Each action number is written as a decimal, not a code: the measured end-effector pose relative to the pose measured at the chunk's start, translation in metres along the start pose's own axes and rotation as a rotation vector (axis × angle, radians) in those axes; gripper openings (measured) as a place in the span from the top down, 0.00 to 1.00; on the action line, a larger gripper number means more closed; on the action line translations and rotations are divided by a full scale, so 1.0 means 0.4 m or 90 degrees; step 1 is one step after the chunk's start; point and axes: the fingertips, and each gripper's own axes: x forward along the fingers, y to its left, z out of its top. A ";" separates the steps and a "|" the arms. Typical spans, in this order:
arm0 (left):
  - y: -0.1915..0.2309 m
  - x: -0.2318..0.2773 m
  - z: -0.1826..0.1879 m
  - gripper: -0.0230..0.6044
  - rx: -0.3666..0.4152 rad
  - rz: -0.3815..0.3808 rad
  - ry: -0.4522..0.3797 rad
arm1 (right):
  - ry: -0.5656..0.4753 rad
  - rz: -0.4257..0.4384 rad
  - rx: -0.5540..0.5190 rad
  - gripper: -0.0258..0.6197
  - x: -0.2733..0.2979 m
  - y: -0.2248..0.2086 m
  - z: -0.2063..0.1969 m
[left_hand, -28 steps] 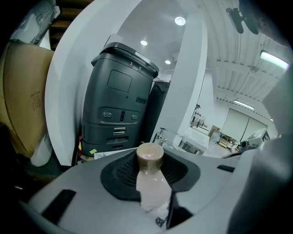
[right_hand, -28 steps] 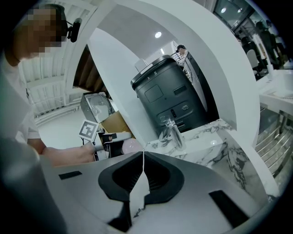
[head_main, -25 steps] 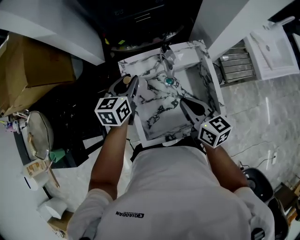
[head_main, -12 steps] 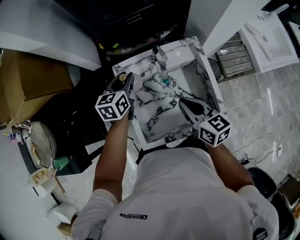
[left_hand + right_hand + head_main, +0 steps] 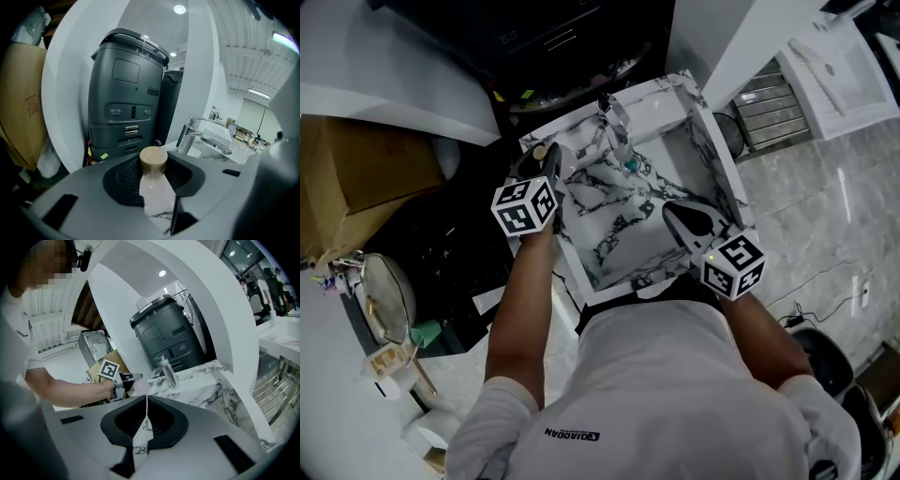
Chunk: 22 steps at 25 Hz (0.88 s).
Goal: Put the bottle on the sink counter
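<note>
Noted a shift against a second ago: left claw with its bottle lower and closer in over the back-left part of the marble table. Right claw about where it was.

Head view. Found the bottle at the table's left rim, left of the faucet and apart from the sink basin. Right claw parked over the front of the table, carrying nothing. Cardboard box well off to the left.

Left gripper view. Jaws about half apart and clamped on the bottle: translucent, pale pink, rounded shoulders, upright, topped with a matt tan cap. Glimpsed veined marble just under its base; cannot tell whether touching or clear. Beyond it, glossy chrome faucet and a dark grey plastic machine, boxy with a rounded top.

Right gripper view. Jaws of the right claw pressed together, nothing between. Across the table, left claw holding the pink bottle low beside the faucet.

Judged step: placing, final lowering. Next move calls for setting the base flat on the hard, slick marble, clear of the rim. Then easing the jaws wider and backing off without tipping a tall, narrow body.
</note>
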 end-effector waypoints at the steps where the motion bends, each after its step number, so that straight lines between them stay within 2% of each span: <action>1: 0.005 0.005 -0.002 0.75 0.003 0.002 0.002 | 0.000 -0.002 0.001 0.90 -0.001 -0.003 -0.001; 10: 0.036 0.055 -0.014 0.75 0.054 0.020 0.016 | 0.001 -0.015 0.002 0.90 -0.010 -0.021 -0.009; 15: 0.046 0.081 -0.034 0.75 0.095 0.018 0.027 | 0.003 -0.019 0.001 0.90 -0.010 -0.028 -0.012; 22: 0.046 0.106 -0.034 0.75 0.122 0.008 0.025 | 0.006 -0.022 0.004 0.90 -0.007 -0.042 -0.013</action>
